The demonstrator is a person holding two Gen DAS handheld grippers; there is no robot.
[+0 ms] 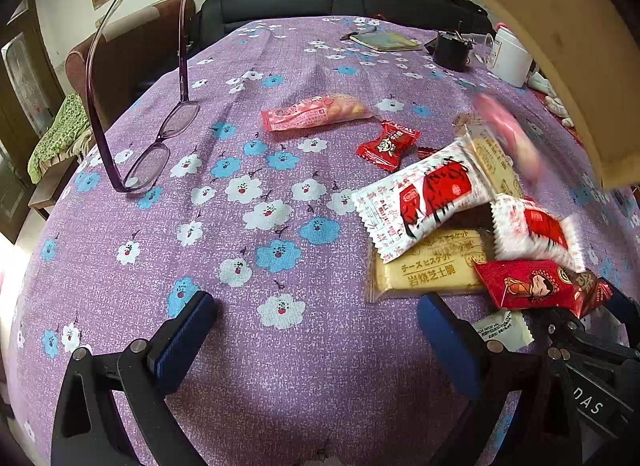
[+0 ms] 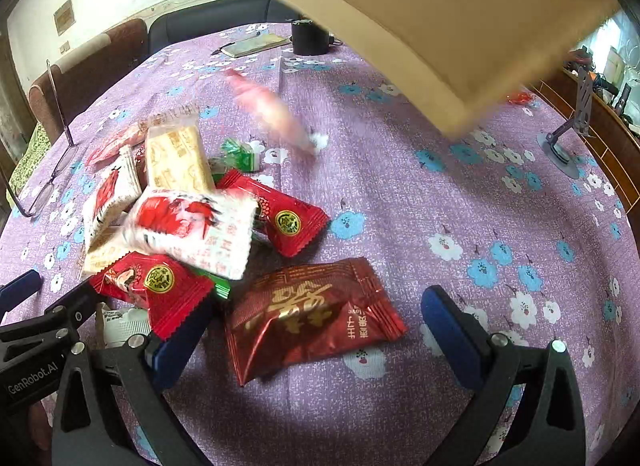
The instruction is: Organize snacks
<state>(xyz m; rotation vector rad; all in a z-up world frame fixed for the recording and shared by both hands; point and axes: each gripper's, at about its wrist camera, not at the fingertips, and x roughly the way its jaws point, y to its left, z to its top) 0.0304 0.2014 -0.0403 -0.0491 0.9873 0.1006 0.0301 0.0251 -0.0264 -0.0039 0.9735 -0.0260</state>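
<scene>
A tan cardboard box [image 1: 560, 45] [image 2: 440, 17] hangs tilted over the purple flowered tablecloth [image 1: 248, 346]. Beneath it a pink packet [image 1: 508, 133] [image 2: 268, 109] is blurred in mid-air. A heap of snacks lies below: a white-and-red packet [image 1: 424, 193] [image 2: 192, 225], a yellow biscuit pack [image 1: 432, 266] and a red packet [image 1: 536, 286]. My left gripper [image 1: 320, 330] is open and empty, left of the heap. My right gripper [image 2: 316, 334] is open, with a dark red packet [image 2: 312, 318] lying on the cloth between its fingers, untouched.
Purple eyeglasses [image 1: 152, 149] rest upside down at the left. A pink snack bag [image 1: 316, 111] and a red candy [image 1: 386, 143] lie apart from the heap. At the far edge are a notebook [image 1: 384, 41], a black object [image 1: 452, 51] and a white jar [image 1: 510, 57]. A phone stand [image 2: 568, 137] is on the right.
</scene>
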